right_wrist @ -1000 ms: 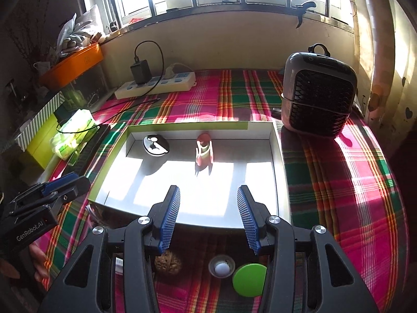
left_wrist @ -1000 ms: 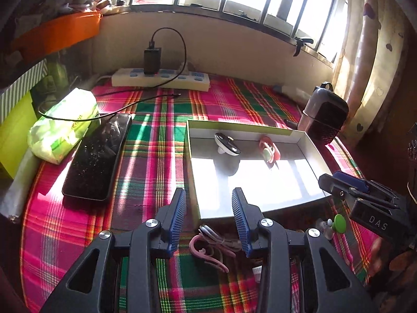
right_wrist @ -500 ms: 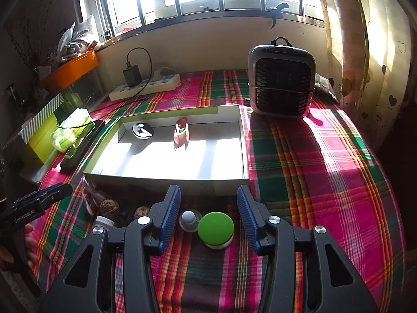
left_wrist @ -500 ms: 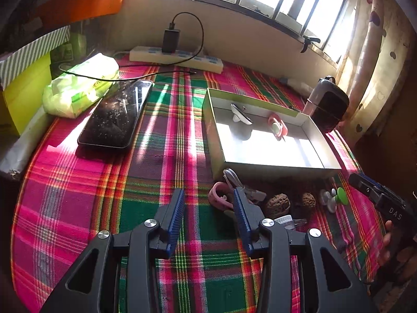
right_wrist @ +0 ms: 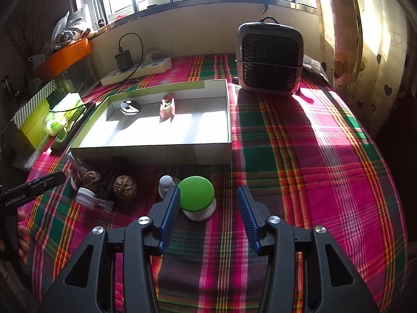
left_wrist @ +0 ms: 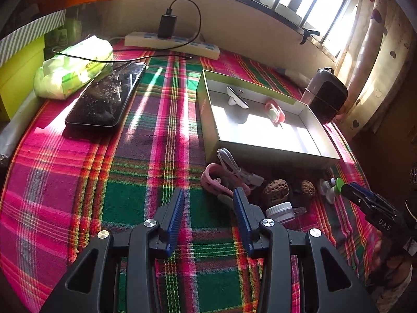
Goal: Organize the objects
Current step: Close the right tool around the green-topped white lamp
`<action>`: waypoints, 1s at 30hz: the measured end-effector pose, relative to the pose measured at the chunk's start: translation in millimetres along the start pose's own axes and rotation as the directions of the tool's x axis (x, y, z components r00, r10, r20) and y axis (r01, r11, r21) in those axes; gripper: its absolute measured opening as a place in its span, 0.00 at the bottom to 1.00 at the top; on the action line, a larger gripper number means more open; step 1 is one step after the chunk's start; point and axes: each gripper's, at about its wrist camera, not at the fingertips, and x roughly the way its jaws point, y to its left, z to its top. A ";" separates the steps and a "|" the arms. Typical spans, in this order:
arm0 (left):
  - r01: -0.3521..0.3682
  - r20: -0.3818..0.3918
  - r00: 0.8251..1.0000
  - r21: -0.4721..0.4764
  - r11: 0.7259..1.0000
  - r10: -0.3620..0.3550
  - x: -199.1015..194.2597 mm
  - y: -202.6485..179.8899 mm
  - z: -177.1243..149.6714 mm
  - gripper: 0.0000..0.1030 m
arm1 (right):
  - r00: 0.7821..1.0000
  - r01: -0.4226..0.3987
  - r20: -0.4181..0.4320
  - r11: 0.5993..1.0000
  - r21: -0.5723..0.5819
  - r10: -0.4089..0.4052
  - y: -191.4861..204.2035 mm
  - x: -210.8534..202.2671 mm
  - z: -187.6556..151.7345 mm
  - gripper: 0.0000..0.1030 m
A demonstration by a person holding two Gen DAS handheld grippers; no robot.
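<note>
Both grippers have pulled back from over the shallow white cardboard box (right_wrist: 166, 151) to the row of small items in front of it. Right gripper (right_wrist: 208, 206) has its jaws apart, just opened a bit wider, nothing clamped; the green-topped round white-based knob (right_wrist: 198, 198) sits just beside its left pad, off-centre. Shift left to centre it, drop, close on the white base. Left gripper (left_wrist: 208, 206) is also spread and empty, with bare plaid tablecloth (left_wrist: 130, 182) between its pads; the pink plastic clip (left_wrist: 216, 182) lies just ahead-right. Watch the two walnuts (right_wrist: 125, 185) and the clear white-capped vial (right_wrist: 91, 198) nearby. Drop into the box beside the pink-and-white item (right_wrist: 168, 107).
</note>
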 end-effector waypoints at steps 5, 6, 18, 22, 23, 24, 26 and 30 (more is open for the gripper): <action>0.004 -0.004 1.000 0.004 1.000 -0.004 2.4 -1.0 1.2 0.36 | 1.000 0.001 -0.005 1.000 -0.030 -0.001 5.9 3.3 -0.1 0.47; 0.003 -0.005 1.000 0.004 1.000 -0.003 3.0 -1.5 1.3 0.36 | 1.000 0.002 -0.010 1.000 -0.031 -0.002 6.3 4.9 -0.3 0.47; 0.000 -0.021 1.000 0.017 1.000 0.000 11.0 -5.7 6.6 0.36 | 0.999 0.010 -0.030 0.999 -0.031 -0.011 5.2 20.2 3.3 0.47; -0.016 -0.021 1.000 0.025 1.000 0.016 10.0 -4.8 7.0 0.36 | 1.000 0.009 -0.024 0.999 -0.032 -0.010 5.4 20.1 4.4 0.47; -0.022 -0.021 1.000 0.022 1.000 0.023 9.7 -3.3 7.5 0.36 | 1.000 0.008 -0.023 0.999 -0.032 -0.009 5.4 20.1 4.4 0.47; -0.033 -0.023 0.999 0.020 0.999 0.033 9.8 -2.0 7.9 0.36 | 1.000 0.006 -0.020 0.999 -0.033 -0.007 5.7 19.8 4.2 0.46; -0.055 -0.024 0.998 0.020 0.998 0.056 9.5 1.0 8.3 0.36 | 1.000 -0.003 -0.017 0.999 -0.034 0.003 6.3 19.5 4.0 0.42; -0.077 -0.028 0.997 0.012 0.997 0.077 9.9 8.3 7.9 0.36 | 1.000 -0.015 -0.013 0.999 -0.045 0.014 9.2 18.7 3.7 0.36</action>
